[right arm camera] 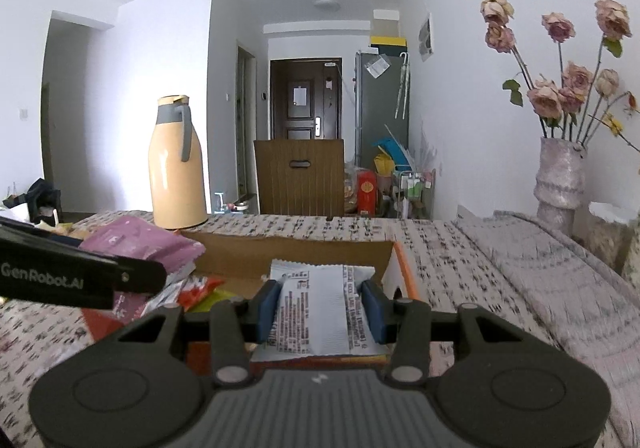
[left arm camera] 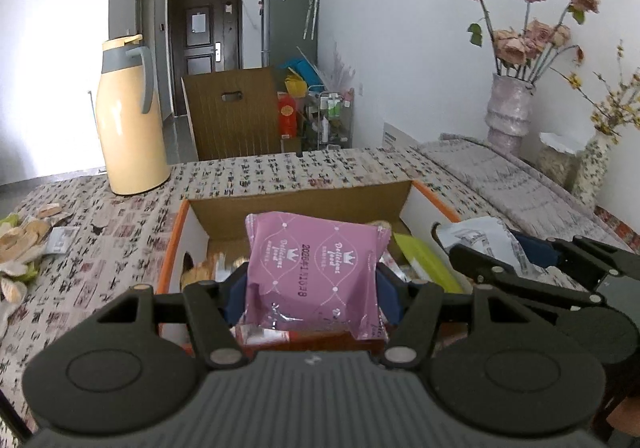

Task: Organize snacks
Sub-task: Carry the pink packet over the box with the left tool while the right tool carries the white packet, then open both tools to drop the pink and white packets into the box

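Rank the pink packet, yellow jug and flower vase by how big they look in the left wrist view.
1. Yellow jug
2. Pink packet, though it sits nearest the camera, so this is unsure
3. Flower vase

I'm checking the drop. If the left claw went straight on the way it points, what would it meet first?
Probably the box's far brown flap: the left claw, shut on the pink packet, points over the box. Depth is unclear.
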`<state>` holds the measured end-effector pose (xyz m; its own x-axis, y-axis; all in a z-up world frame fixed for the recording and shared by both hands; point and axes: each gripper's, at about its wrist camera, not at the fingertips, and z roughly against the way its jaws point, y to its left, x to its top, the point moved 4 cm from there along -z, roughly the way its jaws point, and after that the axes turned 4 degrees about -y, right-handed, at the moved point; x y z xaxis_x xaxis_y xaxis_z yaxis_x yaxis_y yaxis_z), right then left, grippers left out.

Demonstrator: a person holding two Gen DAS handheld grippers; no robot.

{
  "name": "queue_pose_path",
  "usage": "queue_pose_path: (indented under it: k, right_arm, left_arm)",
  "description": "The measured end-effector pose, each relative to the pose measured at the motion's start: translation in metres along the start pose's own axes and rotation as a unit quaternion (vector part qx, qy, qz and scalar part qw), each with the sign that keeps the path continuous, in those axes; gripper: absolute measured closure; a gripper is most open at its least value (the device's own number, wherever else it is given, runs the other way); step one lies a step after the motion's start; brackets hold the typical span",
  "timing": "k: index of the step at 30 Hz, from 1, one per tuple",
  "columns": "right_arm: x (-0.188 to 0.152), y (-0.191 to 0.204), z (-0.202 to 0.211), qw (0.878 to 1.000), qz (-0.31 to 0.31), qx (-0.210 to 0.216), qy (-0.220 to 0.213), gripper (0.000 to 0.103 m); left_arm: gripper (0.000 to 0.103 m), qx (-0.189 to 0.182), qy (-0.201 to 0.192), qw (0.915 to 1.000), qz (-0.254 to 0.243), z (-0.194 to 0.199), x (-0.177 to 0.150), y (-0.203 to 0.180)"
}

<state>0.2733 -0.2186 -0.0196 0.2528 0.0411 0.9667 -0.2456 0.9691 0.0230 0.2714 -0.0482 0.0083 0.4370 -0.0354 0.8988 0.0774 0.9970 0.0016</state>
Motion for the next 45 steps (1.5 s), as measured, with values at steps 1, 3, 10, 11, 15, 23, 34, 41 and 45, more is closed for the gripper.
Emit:
queue_pose_path:
  k: [1,3,10,11,15,23,34,41,45]
  right_arm:
    - [0.003,-0.001,-0.007,1.0,0.0,0.0,0.001,0.059]
    - [0.007,-0.003,-0.02,1.0,0.001,-0.001,0.002,0.059]
    - [0.009,-0.014,-0.065,1.0,-0.022,-0.003,0.013,0.059]
    - [0.006,-0.015,-0.069,1.0,-0.027,-0.002,0.013,0.059]
    - [-0.006,-0.017,-0.077,0.999,-0.026,-0.005,0.021,0.059]
    - [-0.017,-0.015,-0.084,0.999,-0.018,-0.012,0.039,0.058]
    - [-0.016,-0.023,-0.075,0.998,-0.031,-0.038,0.029,0.005]
    - [-0.017,-0.027,-0.077,0.997,-0.045,-0.042,0.037,0.0]
    - [-0.016,-0.029,-0.076,0.997,-0.048,-0.049,0.036,0.0]
  left_arm:
    - [0.039,0.001,0.0,1.0,0.001,-0.006,0.003,0.001]
    - [0.039,0.006,0.002,1.0,0.006,-0.018,0.008,0.002]
    - [0.039,0.017,0.014,0.9995,0.024,-0.058,0.012,0.008]
    - [0.039,0.019,0.015,0.9994,0.026,-0.062,0.01,0.009]
    - [0.039,0.025,0.014,0.9992,0.027,-0.073,0.003,0.014]
    - [0.037,0.019,0.026,0.9991,0.027,-0.083,-0.007,0.015]
    - [0.0,0.046,0.005,0.9974,0.055,-0.071,-0.003,0.027]
    - [0.0,0.055,0.02,0.9963,0.064,-0.074,-0.004,0.03]
    - [0.0,0.055,0.02,0.9963,0.063,-0.072,-0.004,0.029]
